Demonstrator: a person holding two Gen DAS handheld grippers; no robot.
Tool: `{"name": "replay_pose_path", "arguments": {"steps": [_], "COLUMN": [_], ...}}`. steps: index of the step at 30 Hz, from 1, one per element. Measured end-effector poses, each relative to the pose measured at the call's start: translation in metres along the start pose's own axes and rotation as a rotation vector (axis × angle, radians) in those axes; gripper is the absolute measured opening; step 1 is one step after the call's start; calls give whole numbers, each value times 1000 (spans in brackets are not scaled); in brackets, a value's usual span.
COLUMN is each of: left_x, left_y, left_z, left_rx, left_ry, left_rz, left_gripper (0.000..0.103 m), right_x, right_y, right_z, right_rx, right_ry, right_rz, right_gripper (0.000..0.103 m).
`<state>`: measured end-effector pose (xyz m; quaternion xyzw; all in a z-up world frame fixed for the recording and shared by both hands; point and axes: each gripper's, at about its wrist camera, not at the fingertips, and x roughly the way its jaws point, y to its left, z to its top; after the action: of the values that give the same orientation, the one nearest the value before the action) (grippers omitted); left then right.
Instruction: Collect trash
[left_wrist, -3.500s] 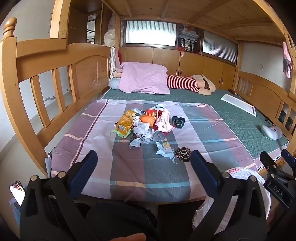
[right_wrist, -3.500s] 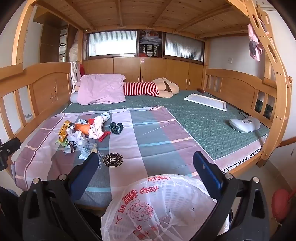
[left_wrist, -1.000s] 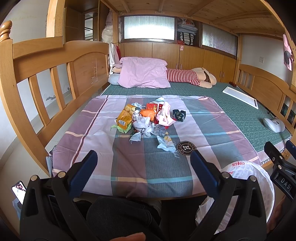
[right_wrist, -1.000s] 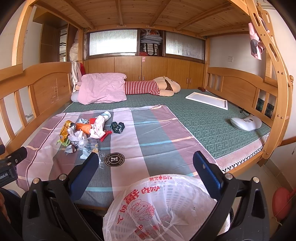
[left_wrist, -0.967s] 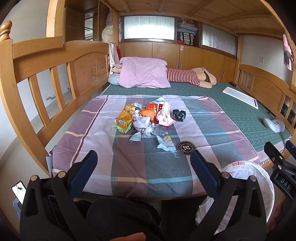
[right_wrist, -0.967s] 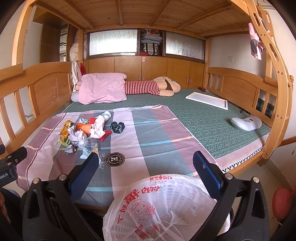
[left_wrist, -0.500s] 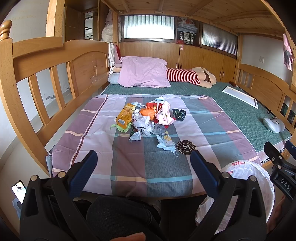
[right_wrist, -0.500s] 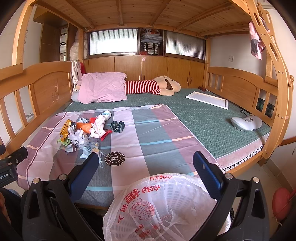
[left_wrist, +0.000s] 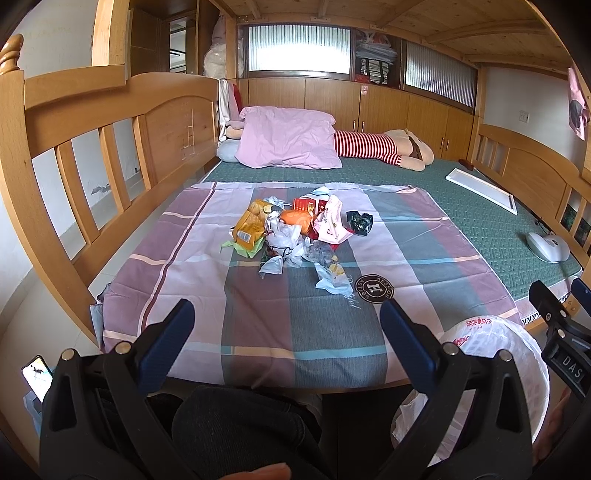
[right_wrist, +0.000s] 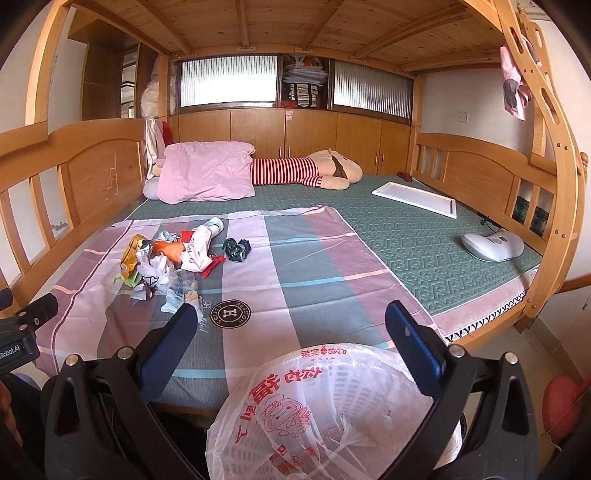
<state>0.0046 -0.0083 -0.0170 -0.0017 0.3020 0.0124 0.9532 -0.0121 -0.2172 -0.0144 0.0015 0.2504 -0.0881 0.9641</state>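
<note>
The left gripper (left_wrist: 282, 325) and the right gripper (right_wrist: 291, 328) are both spread wide and hold nothing, back at the near edge of the bed. The trash pile (left_wrist: 295, 236) lies on the striped sheet (left_wrist: 192, 258), at about twelve o'clock from the left gripper and eleven o'clock from the right. The bin (right_wrist: 332, 413), lined with a thin plastic bag, sits just below the right gripper at six o'clock. The likely trouble is the light wrappers: crumpled film may slip from the pads or drag its neighbours, and a pinch set too low could catch the sheet as well.
</note>
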Motion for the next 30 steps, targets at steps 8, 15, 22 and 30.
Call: {"name": "replay_pose_path", "arguments": {"steps": [8,15,22,30], "left_x": [0,4,62,174], "left_y": [0,0,67,169], "left_z": [1,2,16,34], "left_rx": [0,5,-103,-274], "left_ry": [2,12,115,260], "left_rz": [-2,-22,-139,-257], "left_gripper": [100,100,96,73], "right_x": [0,1,35,100], "right_y": [0,0,5,71], "right_z": [1,5,21,44], "right_rx": [-2,-3,45,90], "right_ry": [1,-4,71,207], "right_rz": [1,-19,62,223], "right_gripper": [100,100,100,90]}}
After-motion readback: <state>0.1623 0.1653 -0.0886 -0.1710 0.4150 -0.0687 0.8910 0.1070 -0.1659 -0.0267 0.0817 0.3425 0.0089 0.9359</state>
